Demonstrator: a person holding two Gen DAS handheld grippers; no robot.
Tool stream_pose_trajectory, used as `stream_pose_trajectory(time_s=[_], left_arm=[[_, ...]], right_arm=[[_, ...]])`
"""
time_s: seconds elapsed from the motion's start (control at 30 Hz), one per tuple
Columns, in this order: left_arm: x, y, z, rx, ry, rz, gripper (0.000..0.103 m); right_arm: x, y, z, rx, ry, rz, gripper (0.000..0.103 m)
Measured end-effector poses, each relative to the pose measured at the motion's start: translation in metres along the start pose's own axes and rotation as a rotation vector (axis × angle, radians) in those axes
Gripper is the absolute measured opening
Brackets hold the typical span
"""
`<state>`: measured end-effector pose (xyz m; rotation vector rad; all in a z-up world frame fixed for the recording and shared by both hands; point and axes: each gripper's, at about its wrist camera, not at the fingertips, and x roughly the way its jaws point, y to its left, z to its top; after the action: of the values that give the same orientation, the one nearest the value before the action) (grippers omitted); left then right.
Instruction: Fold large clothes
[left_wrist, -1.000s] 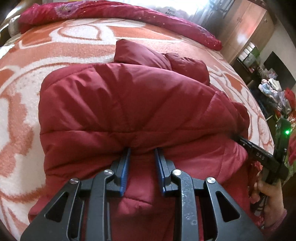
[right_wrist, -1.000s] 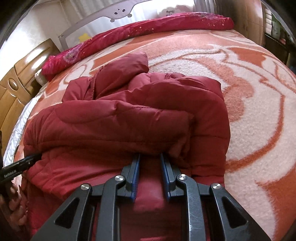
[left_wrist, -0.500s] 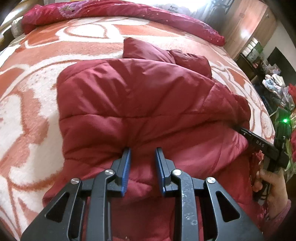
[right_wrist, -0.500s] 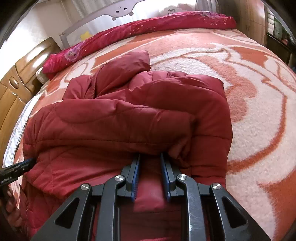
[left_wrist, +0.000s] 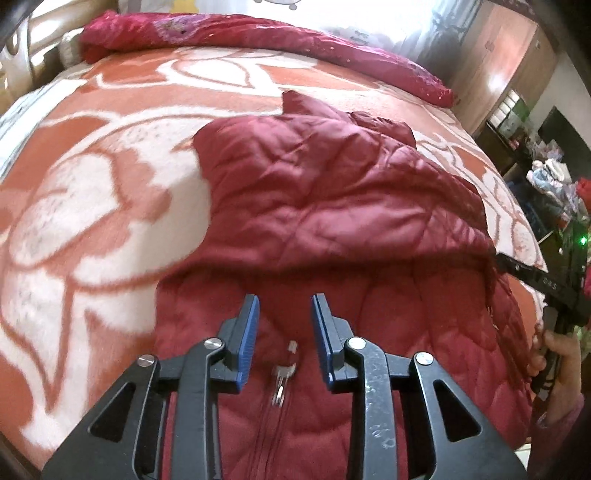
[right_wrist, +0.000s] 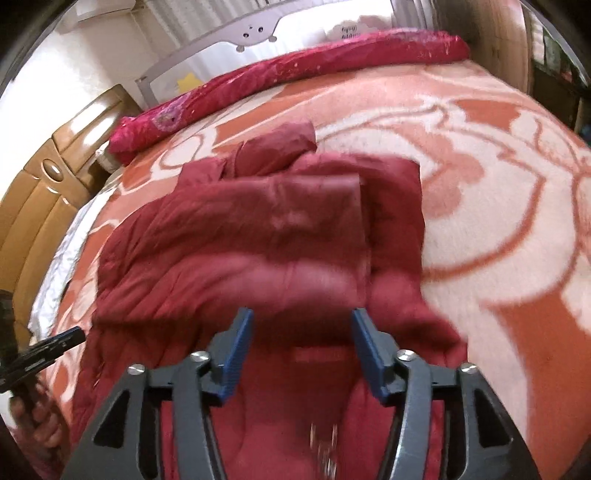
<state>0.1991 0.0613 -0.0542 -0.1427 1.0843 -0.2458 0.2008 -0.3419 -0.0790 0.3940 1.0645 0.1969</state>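
A dark red quilted jacket (left_wrist: 332, 206) lies folded over on itself on the bed. My left gripper (left_wrist: 284, 310) hovers over its near part. Its jaws are opening and stand a little apart, and the pads press on nothing. A zipper pull (left_wrist: 286, 363) shows on the fabric beneath the gap. In the right wrist view the jacket (right_wrist: 258, 229) is blurred, and my right gripper (right_wrist: 301, 321) is above its near edge. Its jaws are opening wide with nothing pinched. A hand carries each gripper at the jacket's opposite sides.
An orange and white blanket (left_wrist: 92, 192) covers the bed. A rolled crimson quilt (left_wrist: 258, 37) lies along the far edge. A wooden headboard (right_wrist: 48, 192) stands at the left, and a wardrobe (left_wrist: 498, 62) and piled clutter (left_wrist: 554, 177) at the right.
Both grippers let go of the jacket fold they were pinching and drew back and up. The right jaws spread wide, the left only slightly. The folded layer now rests on the jacket.
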Motion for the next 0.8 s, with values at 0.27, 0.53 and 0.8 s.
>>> stream_pose_trajectory(time_s=[0.27, 0.53, 0.8], left_arm=[[-0.028, 0.031, -0.053, -0.045, 0.020, 0.016, 0.050], [-0.043, 0.046, -0.085, -0.076, 0.046, 0.006, 0.057], [-0.045, 0.052, -0.108, -0.069, 0.093, -0.010, 0.064]], right_arm=[[-0.049, -0.013, -0.055, -0.032, 0.015, 0.007, 0.066], [-0.084, -0.043, -0.093, 0.010, 0.017, -0.024, 0.069], [-0.098, -0.069, -0.125, 0.021, 0.077, -0.057, 0.073]])
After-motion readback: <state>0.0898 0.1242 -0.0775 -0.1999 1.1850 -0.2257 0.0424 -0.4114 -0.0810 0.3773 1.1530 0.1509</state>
